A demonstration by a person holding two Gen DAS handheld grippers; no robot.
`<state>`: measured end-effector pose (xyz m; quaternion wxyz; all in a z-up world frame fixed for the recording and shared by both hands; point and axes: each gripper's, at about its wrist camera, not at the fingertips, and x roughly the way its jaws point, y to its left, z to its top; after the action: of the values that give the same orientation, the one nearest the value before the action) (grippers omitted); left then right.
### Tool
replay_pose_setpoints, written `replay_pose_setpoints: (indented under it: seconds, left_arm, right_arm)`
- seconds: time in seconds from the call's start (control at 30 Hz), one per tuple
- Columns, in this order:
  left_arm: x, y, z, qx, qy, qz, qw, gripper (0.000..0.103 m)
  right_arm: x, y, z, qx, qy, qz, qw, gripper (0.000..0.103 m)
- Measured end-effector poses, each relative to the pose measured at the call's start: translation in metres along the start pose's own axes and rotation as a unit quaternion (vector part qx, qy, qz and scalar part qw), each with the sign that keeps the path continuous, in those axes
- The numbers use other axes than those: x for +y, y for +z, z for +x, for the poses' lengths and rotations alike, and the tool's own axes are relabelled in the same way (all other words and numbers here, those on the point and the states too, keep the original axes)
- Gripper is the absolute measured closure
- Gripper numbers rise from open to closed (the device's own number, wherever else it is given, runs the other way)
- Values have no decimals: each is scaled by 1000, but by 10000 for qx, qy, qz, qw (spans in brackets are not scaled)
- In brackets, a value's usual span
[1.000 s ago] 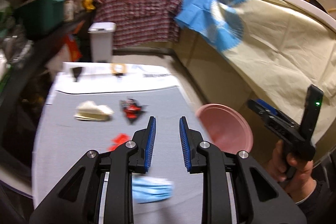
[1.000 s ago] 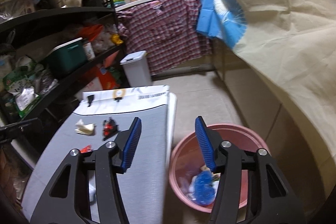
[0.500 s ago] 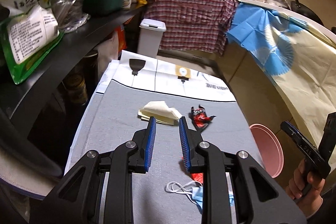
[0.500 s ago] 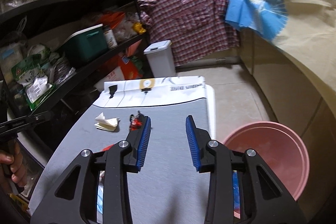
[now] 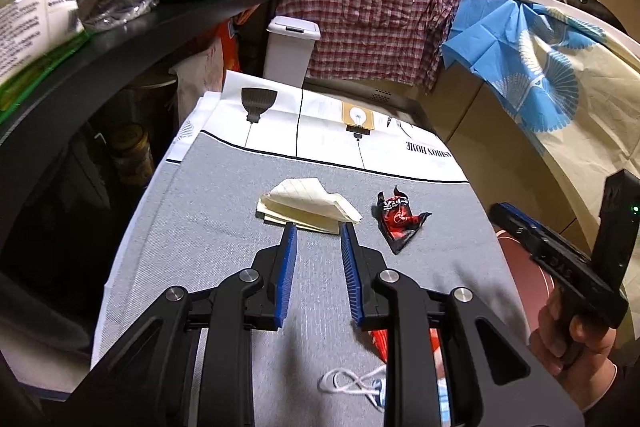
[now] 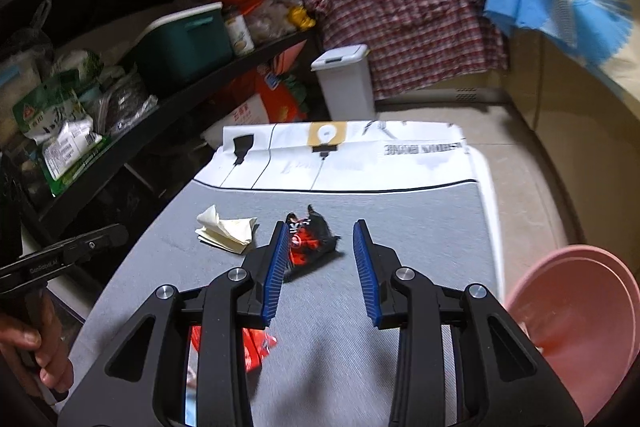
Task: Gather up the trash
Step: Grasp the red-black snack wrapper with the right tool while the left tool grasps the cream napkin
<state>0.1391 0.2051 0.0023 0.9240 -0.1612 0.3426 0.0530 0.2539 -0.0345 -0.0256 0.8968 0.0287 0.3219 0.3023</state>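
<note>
A folded cream paper napkin (image 5: 308, 209) lies on the grey cloth-covered table (image 5: 224, 227); it also shows in the right wrist view (image 6: 228, 231). My left gripper (image 5: 318, 233) is open and empty, its tips just short of the napkin. A black-and-red wrapper (image 5: 398, 223) lies to the napkin's right. My right gripper (image 6: 320, 233) is open and empty, hovering over that wrapper (image 6: 310, 241). A red wrapper (image 6: 256, 345) and a blue face mask with white loops (image 5: 360, 385) lie near the front, partly hidden by the grippers.
A pink bucket (image 6: 576, 315) stands on the floor right of the table. A white lidded bin (image 5: 292, 51) stands beyond the table's far end. Black shelves (image 5: 100, 39) full of goods run along the left. Draped cloths (image 5: 560, 87) cover the counter on the right.
Both grippers have swung from the bucket side to over the table. The left moved forward to the napkin; the right moved left over the black-and-red wrapper and stayed open.
</note>
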Motion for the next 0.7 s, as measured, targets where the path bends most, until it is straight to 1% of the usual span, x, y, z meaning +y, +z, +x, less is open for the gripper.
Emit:
replay_pose_setpoints:
  seconds: [0.13,0.27,0.33,0.4,0.43,0.47,0.53,0.7]
  left_arm:
    - [-2,3,19,67,34,-63,10000,80]
    - [-3,5,42,149,105,-120,9998,80]
    - [-3,7,54,212,117,-171,9996,80]
    - [-5,10,64,281,121,-205,9993,79]
    - [-6,11,68,320,122,-222,9992,73]
    - [-7,11,73,359,118,-231,9990,62]
    - [-11,12,82,452,136,-226,9986,53]
    - [-15,13,101,679,306,-251,9969,53]
  right_arm:
    - [1,4,27,177,52,-76,9998,67]
    - [3,8,48,318,143,-128,9993,60]
    - [6,9,58,397,185,-224,9988,51]
    - [9,9,64,420,177,-341,9984,50]
    - [11,8,69,458,186,-407,9979,49]
    - [11,8,72,496,199,-437,9976,48]
    - [12,6,80,574,216,-491,9969,48]
    - [10,3,97,795,172,-593,9949,47]
